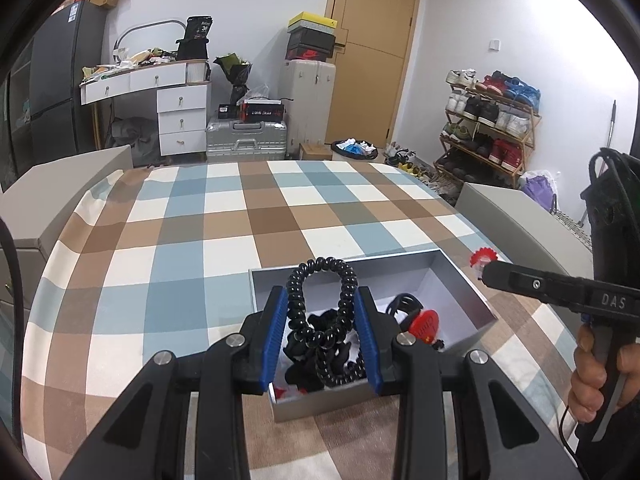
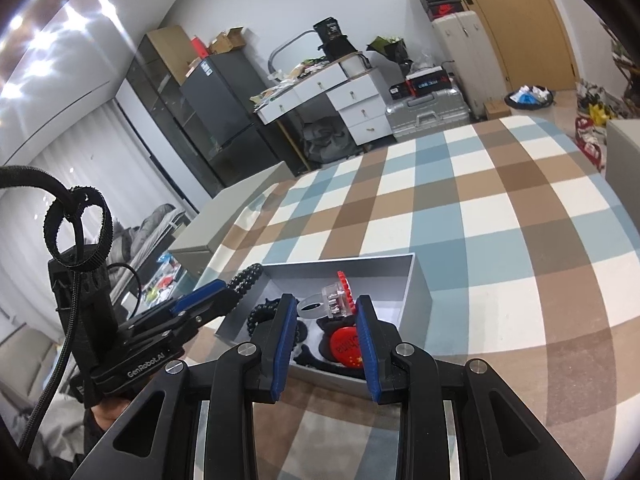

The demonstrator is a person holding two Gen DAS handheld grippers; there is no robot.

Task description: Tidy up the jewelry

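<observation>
A grey open box sits on the checkered table and holds black hair ties and a red round badge. My left gripper is shut on a black spiral hair tie and holds it over the box. My right gripper is shut on a clear ring with a red toothed top, held above the box. In the left wrist view the ring shows at the right gripper's tip beyond the box's right corner. The badge lies below the right fingers.
The checkered tablecloth covers the table. Grey chairs stand at both sides. Beyond are suitcases, a shoe rack, a white desk and a door.
</observation>
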